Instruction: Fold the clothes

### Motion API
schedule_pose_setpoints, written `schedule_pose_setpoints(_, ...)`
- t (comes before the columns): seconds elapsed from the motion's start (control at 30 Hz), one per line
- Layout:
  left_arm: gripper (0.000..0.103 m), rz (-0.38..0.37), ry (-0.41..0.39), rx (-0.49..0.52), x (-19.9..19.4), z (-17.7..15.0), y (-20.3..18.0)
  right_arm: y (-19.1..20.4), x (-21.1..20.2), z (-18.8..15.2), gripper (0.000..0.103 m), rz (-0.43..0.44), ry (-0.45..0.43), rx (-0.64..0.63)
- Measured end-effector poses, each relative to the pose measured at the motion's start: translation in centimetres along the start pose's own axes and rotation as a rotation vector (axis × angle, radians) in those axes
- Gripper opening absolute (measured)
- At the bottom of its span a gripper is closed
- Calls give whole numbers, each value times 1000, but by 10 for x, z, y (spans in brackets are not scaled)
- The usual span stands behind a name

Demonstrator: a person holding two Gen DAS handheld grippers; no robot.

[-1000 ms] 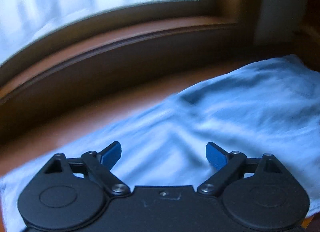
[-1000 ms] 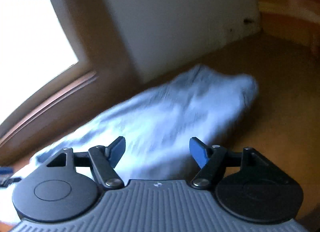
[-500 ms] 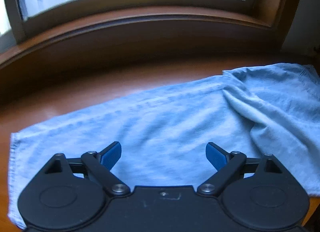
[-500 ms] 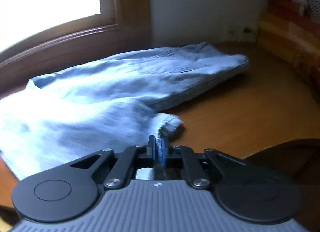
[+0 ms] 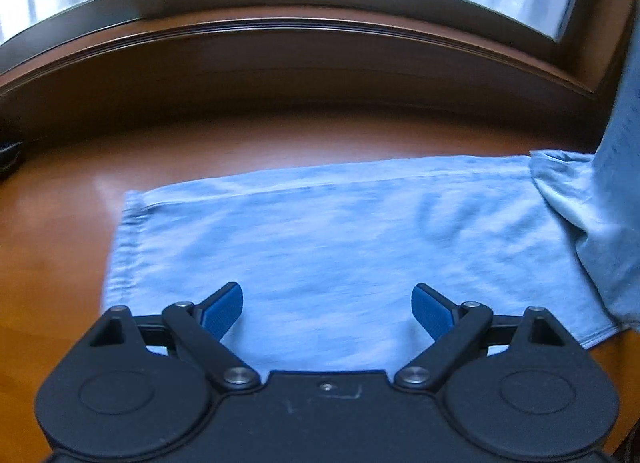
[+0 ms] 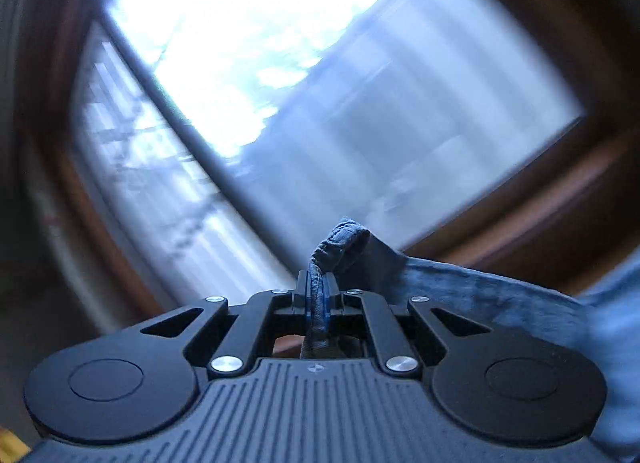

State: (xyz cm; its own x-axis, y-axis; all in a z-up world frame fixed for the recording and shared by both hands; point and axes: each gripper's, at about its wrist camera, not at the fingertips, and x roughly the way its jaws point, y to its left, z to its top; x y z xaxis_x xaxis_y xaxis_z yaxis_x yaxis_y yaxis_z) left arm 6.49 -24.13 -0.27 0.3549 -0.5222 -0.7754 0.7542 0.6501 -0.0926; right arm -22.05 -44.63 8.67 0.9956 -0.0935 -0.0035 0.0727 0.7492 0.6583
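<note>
My right gripper [image 6: 316,295] pinches the jeans [image 5: 340,239] by a thick hem; my left gripper [image 5: 327,309] hangs open above them. Heavy, floppy cloth, so I'd grab seams.

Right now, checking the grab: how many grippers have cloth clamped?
1. The right gripper is shut on the hem of the blue garment; the left gripper hovers open above it.

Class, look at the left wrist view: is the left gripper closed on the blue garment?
No. The left gripper is open above the flat blue garment, gripping nothing.
</note>
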Motion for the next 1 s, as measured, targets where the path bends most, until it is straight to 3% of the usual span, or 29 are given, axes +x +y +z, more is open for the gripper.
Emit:
schedule_pose_setpoints(0.1, 91, 1, -9, -28, 2, -4, 18, 16, 70, -11, 5, 111, 81, 19)
schedule_pose_setpoints(0.2, 91, 14, -15, -21, 1, -6, 33, 23, 143, -48, 6, 136, 217, 10)
schedule_pose_setpoints(0.33, 91, 29, -22, 3, 0, -8, 47, 19, 230, -116, 19, 25, 442, -54)
schedule_pose_setpoints(0.4, 91, 17, -27, 6, -1, -9, 52, 22, 255, -142, 20, -52, 538, -79)
schedule_pose_setpoints(0.47, 91, -1, -34, 9, -2, -11, 55, 29, 248, -149, 28, -66, 525, -73)
schedule_pose_setpoints(0.5, 91, -6, -37, 13, -3, -12, 55, 32, 238, -146, 51, -68, 512, -75)
schedule_pose_setpoints(0.53, 91, -11, -40, 18, -3, -13, 55, 35, 228, -142, 67, -71, 499, -78)
schedule_pose_setpoints(0.63, 91, -9, -49, 24, -4, -16, 53, 41, 201, -134, 68, -77, 476, -171)
schedule_pose_setpoints(0.83, 91, 23, -49, -13, -16, -27, 57, 33, 166, -151, 71, -219, 586, -387)
schedule_pose_setpoints(1.0, 91, 64, -15, -125, -29, -35, 76, 4, 192, -167, 71, -274, 588, -321)
